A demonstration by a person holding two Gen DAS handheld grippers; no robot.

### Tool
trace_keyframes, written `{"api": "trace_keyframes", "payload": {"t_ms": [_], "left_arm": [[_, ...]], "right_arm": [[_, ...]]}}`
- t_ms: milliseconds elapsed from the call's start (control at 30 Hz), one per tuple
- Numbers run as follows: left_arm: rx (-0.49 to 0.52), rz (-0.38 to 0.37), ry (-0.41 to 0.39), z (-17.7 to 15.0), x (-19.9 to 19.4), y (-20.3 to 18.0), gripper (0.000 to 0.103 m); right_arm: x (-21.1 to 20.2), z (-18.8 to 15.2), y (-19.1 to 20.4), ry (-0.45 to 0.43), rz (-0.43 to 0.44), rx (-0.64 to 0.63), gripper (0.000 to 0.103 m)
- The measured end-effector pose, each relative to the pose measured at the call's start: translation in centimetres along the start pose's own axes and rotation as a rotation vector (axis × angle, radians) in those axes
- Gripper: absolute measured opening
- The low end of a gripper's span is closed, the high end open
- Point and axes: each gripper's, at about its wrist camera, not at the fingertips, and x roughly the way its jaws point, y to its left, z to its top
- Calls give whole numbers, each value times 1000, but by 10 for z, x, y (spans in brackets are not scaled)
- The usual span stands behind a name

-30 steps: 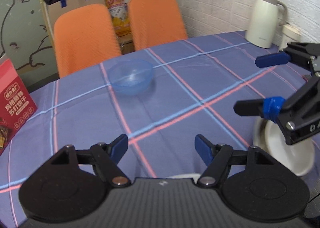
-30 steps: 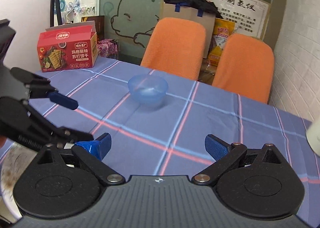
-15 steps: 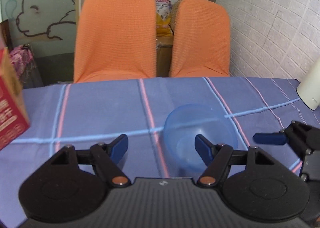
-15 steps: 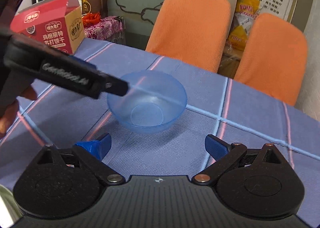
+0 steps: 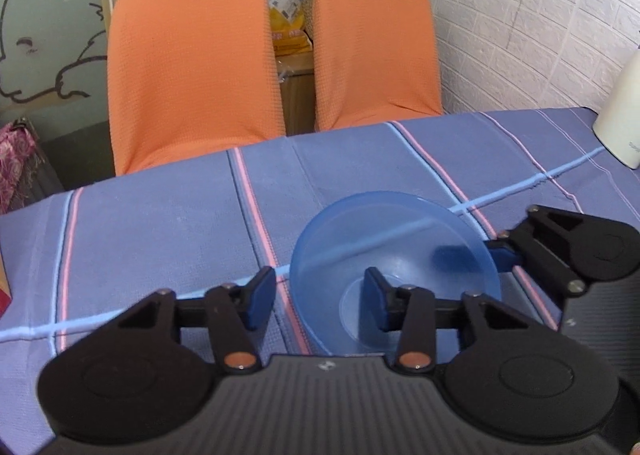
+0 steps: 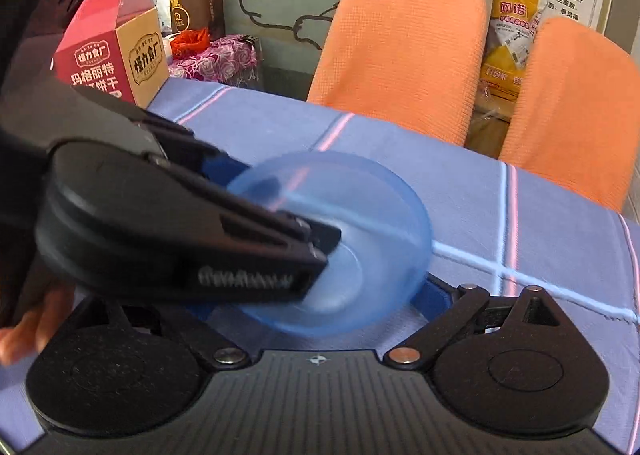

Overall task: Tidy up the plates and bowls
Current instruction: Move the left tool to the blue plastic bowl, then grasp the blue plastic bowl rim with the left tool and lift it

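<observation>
Our left gripper is spread wide, its right finger inside the bowl, its left outside the rim at nine o'clock. Our right gripper gapes around the bowl's near side. The bowl sits on the tablecloth.

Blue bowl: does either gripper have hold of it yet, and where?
Neither yet. The left gripper is open, straddling the blue bowl's left rim; the right gripper is open at the opposite side.
</observation>
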Motion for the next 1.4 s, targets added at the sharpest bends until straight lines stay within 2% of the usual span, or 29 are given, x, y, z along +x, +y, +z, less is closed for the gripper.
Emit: {"api": "trace_keyframes", "payload": {"t_ms": [133,233,433,533,700,800,867,967,1067,1133,1233,1400], "left_arm": [[3,-34,-5,-1,-20,-3,42],[6,-53,-22,-1,-39,-11,40],[16,-88,-11,-9,-74,-51,37],[27,-144,2,-25,-92,-83,36],[83,-259,31,-61,-114,-154,36],[155,-284,34,-84,-123,-199,37],[159,-307,62,-97,-124,-219,37],[170,-303,85,-109,-121,-235,37],[173,-248,73,-107,-116,-240,37],[169,-212,69,-101,-109,-236,37],[145,-203,79,-91,-101,-223,37],[125,-189,66,-76,-94,-214,37]], "right_arm": [[-23,2,12,-62,-25,-56,84],[-45,3,13,-84,-30,-45,84],[-96,-9,13,-59,-38,1,85],[-127,-26,13,-37,-52,19,85],[-184,-76,13,-7,-121,43,87],[-211,-105,15,-3,-181,40,88],[-222,-120,14,2,-203,57,88],[-225,-136,9,6,-193,102,88],[-215,-140,-3,-22,-161,143,88],[-202,-137,-13,-33,-119,180,88],[-185,-127,-25,-35,-80,183,88],[-173,-114,-37,-45,-74,168,88]]}}
